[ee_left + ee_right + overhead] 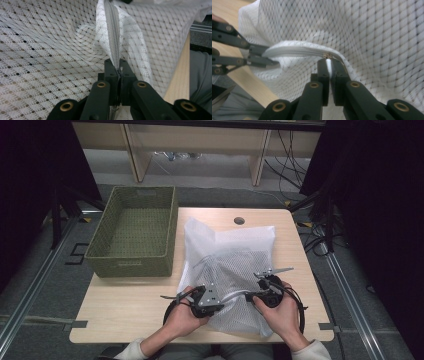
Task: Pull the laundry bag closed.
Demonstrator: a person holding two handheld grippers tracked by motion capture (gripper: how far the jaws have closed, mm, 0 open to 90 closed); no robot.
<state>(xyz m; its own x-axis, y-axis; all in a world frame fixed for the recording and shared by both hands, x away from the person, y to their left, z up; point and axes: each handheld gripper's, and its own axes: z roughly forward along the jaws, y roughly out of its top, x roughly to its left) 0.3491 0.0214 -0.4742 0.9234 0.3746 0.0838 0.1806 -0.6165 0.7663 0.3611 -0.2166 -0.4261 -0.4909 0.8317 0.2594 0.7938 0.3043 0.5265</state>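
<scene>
While the left gripper (119,68) has its jaws pinched together on the grey zipper (113,32) tape at the near edge of the white mesh laundry bag (227,265), the right gripper (329,62) is clamped on what looks like the small metal zipper slider (327,56), though the pull tab itself is too small to make out clearly. The bag lies on the wooden table (130,305), near its front edge, directly ahead of the person, with a green woven basket (134,231) just beside it at the left. The mesh looks light, limp and thin: it bunches and lifts wherever it is tugged, so it offers no stiffness to pull against. The zipper tape is the firmest part and probably the best hold, one gripper anchoring the tape close to the slider while the other draws the pull along it. Loose mesh may snag in the teeth if the tape goes slack.
</scene>
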